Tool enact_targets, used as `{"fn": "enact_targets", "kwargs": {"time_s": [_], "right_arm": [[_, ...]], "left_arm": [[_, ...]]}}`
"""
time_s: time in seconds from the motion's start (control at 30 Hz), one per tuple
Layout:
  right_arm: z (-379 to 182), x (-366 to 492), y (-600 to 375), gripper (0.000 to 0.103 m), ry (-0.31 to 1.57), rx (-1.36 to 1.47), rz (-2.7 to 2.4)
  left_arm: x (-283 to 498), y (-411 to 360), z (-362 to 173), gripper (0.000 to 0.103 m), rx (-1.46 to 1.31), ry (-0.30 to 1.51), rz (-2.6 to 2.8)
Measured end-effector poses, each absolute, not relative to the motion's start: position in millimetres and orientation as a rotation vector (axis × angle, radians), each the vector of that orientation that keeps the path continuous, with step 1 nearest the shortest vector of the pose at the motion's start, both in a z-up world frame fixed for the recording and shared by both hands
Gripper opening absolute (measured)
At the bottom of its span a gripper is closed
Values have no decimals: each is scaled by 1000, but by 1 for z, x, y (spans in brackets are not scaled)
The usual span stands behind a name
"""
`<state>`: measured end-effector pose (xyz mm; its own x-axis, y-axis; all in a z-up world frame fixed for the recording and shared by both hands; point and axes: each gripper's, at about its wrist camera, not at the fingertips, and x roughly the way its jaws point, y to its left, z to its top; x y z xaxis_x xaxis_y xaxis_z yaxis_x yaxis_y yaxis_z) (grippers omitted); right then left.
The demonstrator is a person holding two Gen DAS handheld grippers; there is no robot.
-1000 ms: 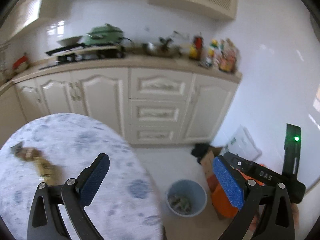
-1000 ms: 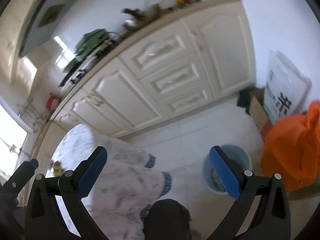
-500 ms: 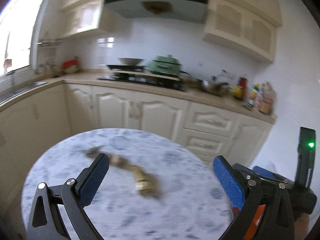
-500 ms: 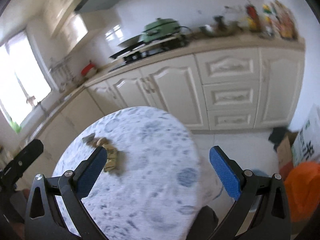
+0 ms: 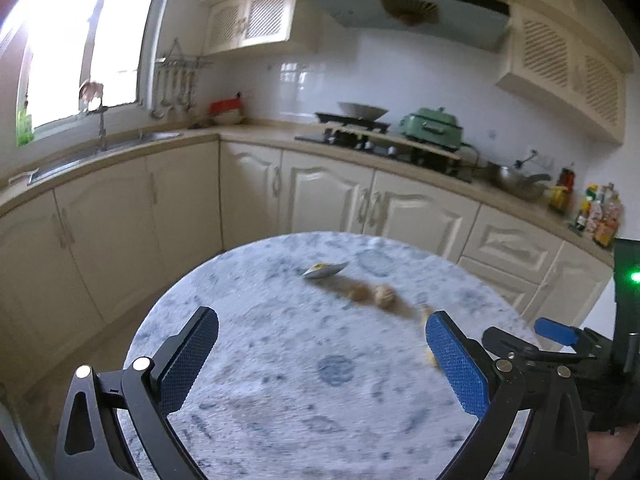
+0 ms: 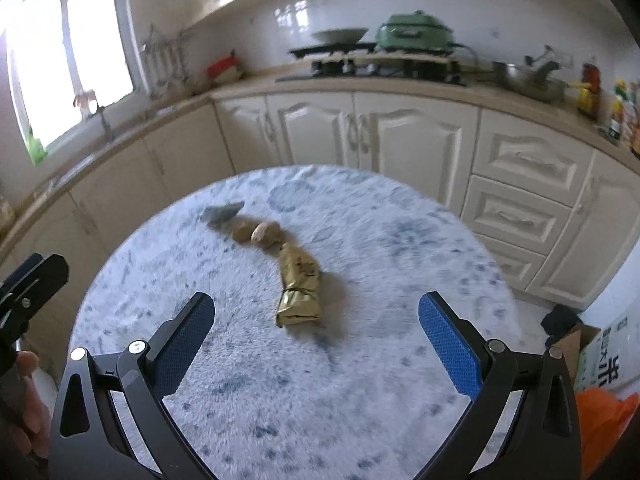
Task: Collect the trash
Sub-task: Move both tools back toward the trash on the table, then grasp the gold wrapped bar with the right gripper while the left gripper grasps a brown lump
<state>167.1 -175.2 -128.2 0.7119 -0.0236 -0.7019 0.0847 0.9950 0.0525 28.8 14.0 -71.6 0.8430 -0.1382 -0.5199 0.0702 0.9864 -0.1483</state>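
Two grippers hover over the round tabletop (image 6: pixel 400 360), both empty, fingers spread wide. Right gripper (image 6: pixel 316 344) lines up on the gold wrapper (image 6: pixel 299 285) at frame centre, likely the first pick since it lies nearest, straight ahead between the fingers. Behind it toward upper left: a pair of brown nut-like lumps (image 6: pixel 260 234), then a grey foil packet (image 6: pixel 222 213), all in a loose row. Left gripper (image 5: pixel 322 356) points at bare tabletop; the same row sits upper right in its view. Wrapper print is too blurred to read. Carton (image 6: pixel 608 364) at right edge shows Chinese characters, one resembling 米.
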Motion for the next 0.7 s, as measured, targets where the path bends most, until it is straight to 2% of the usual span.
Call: {"fn": "enact_targets", "kwargs": {"time_s": [0.07, 0.3, 0.37, 0.43, 0.5, 0.7], "right_arm": [[-142, 182, -171, 103, 811, 64, -59], [-177, 220, -167, 83, 903, 34, -58], [-188, 229, -165, 73, 933, 26, -54], [-197, 235, -164, 49, 956, 23, -42], [-201, 236, -163, 34, 943, -10, -49], [-196, 231, -185, 33, 915, 43, -36]], "left_arm": [[39, 15, -76, 102, -131, 578, -102], [98, 17, -86, 102, -129, 642, -112], [115, 14, -90, 102, -123, 661, -119], [125, 10, -96, 102, -110, 675, -121], [139, 0, -102, 102, -99, 688, -125], [178, -28, -110, 102, -62, 720, -148]]}}
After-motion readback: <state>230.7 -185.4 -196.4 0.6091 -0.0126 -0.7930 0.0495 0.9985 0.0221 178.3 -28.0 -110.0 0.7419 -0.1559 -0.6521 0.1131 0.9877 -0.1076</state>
